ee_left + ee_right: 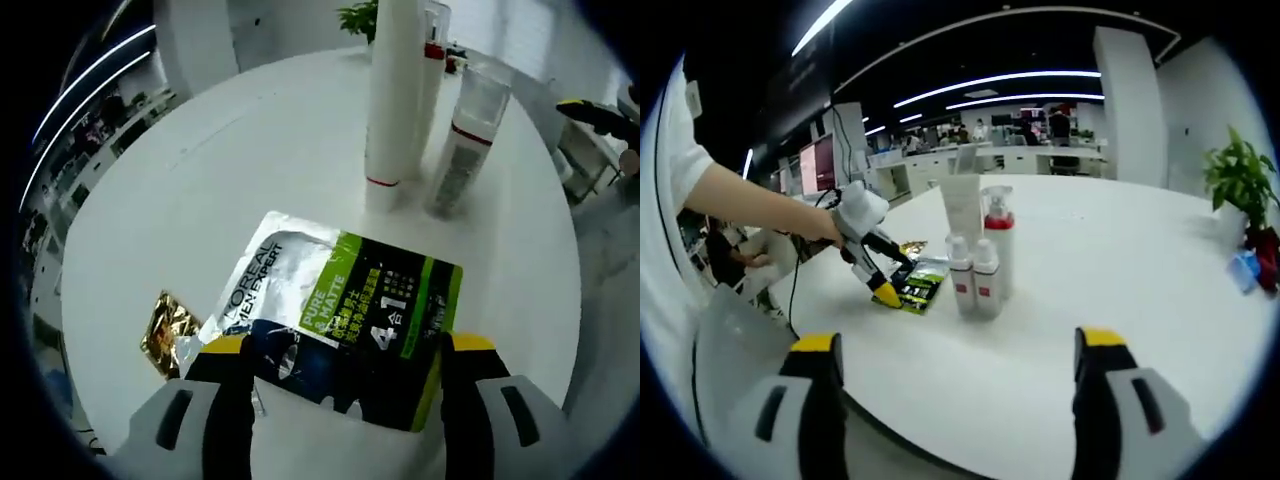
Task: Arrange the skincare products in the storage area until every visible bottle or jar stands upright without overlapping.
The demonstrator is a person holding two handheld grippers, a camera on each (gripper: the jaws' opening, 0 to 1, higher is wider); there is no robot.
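A flat L'Oreal sachet (345,300), silver, green and black, lies on the white table (230,150). My left gripper (347,350) is open, its yellow-tipped jaws standing either side of the sachet's near edge. Beyond it stand a tall white tube (392,100), a red-collared pump bottle (432,75) and a clear-capped bottle (465,140), all upright. The right gripper view shows the left gripper (885,290) held by a hand, tips down on the sachet (918,285), beside the tube (962,210), the pump bottle (1000,235) and two small bottles (960,275). My right gripper (958,345) is open over bare table.
A small gold packet (168,330) lies left of the sachet near the table edge. A potted plant (1240,175) and a blue item (1245,270) sit at the far right of the table. A person's arm (750,205) reaches in from the left.
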